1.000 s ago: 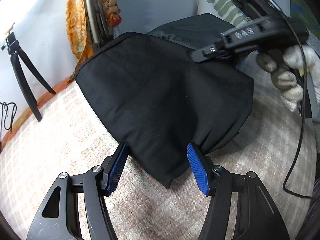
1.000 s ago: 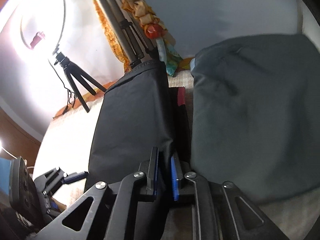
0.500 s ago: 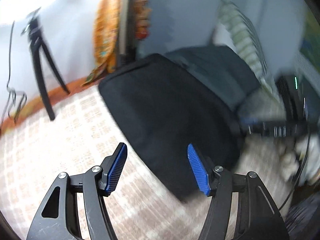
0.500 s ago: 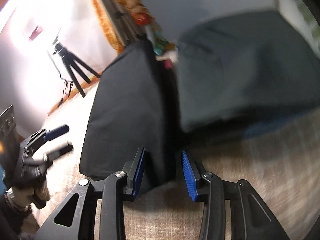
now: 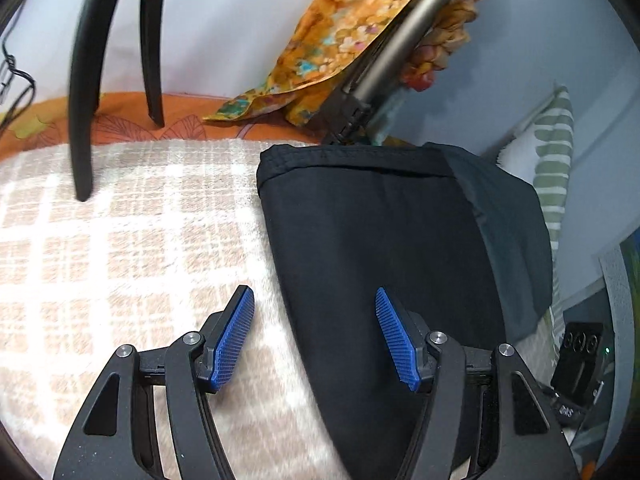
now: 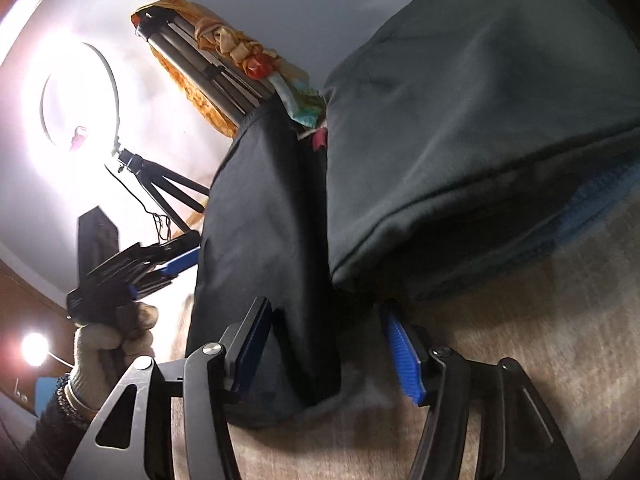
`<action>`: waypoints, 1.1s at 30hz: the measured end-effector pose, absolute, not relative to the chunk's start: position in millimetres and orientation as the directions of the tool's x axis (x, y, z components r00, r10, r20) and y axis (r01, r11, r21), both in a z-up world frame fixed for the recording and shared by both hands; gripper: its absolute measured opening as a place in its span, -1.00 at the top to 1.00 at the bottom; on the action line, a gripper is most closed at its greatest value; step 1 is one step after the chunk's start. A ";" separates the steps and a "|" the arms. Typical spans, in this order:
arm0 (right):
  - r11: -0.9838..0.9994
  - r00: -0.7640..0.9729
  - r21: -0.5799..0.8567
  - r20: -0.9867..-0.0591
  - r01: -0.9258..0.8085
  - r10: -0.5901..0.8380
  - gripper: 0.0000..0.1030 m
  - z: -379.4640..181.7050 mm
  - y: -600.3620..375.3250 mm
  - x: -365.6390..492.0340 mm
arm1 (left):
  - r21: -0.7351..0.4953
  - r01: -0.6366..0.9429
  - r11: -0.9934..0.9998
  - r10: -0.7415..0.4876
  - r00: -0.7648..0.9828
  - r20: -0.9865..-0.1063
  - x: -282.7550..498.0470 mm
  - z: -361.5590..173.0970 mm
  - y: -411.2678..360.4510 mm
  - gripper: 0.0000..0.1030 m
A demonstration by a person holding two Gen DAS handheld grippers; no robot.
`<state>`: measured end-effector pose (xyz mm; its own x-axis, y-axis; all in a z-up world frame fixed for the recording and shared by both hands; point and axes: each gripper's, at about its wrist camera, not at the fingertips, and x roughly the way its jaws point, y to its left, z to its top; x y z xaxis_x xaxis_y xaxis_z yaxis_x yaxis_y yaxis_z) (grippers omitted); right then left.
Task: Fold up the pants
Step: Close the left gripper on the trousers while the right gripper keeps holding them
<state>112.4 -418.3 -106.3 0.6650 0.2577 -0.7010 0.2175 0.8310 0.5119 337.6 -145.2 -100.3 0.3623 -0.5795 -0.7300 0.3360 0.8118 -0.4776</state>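
The black pants [image 5: 372,240] lie folded into a long narrow strip on the beige checked blanket [image 5: 120,248]. My left gripper [image 5: 316,336] is open and empty, its jaws straddling the strip's left edge near the near end. In the right wrist view the pants [image 6: 260,220] run away from me, and my right gripper [image 6: 332,352] is open, jaws either side of the near end of the strip, holding nothing. The left gripper [image 6: 168,256] also shows there, at the left.
A dark grey cushion [image 6: 460,120] lies right of the pants, with a striped pillow [image 5: 556,168] behind it. A tripod [image 5: 384,60] draped in orange floral cloth [image 5: 340,40] stands at the far end. A ring light [image 6: 76,96] on a small tripod glares at left.
My right gripper has opened and let go of the pants. Both grippers have swung toward the far end of the strip, and the pants now lie flat and narrower.
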 end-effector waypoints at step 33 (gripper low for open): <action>0.857 0.711 0.490 -0.658 0.157 0.246 0.65 -92.5 -391.6 118.8 | -0.386 0.359 0.850 -0.526 0.527 -0.668 355.7 -75.9 -172.2 0.65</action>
<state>118.8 -391.6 -92.5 0.7114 0.2457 -0.6584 0.1574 0.8574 0.4899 355.7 -172.2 -75.9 0.5266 -0.5259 -0.6679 0.3591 0.8497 -0.3860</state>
